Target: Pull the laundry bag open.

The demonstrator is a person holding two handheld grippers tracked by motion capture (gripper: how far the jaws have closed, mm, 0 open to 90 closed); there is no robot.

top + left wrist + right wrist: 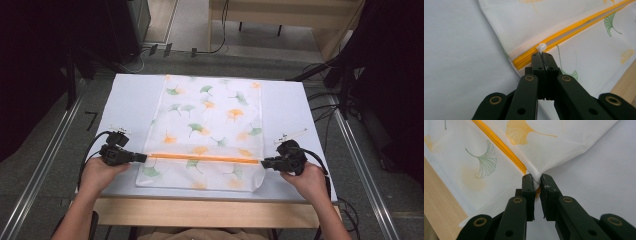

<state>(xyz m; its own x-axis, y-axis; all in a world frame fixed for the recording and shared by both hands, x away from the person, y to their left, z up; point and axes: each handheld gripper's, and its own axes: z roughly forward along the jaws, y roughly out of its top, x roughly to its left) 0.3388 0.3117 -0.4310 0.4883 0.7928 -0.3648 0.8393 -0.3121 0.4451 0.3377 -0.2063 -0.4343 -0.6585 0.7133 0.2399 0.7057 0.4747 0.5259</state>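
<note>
High view: a leaf-printed mesh bag [207,132] lies flat on the desk [130,100], held at both ends of its orange zipper [202,158].
The left tongs [543,55] are clamped together on the white zipper pull [541,46]; the right tongs [537,180] pinch the bag's edge at the zipper's other end.

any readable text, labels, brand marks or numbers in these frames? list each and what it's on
None: no words, numbers or brand marks can be read in any view.
The white mesh zip bag carries only printed green and orange ginkgo leaves, no lettering.
Its orange zipper and white zipper pull bear no visible marking.
The black left gripper and black right gripper show brass rivets, no labels.
</note>
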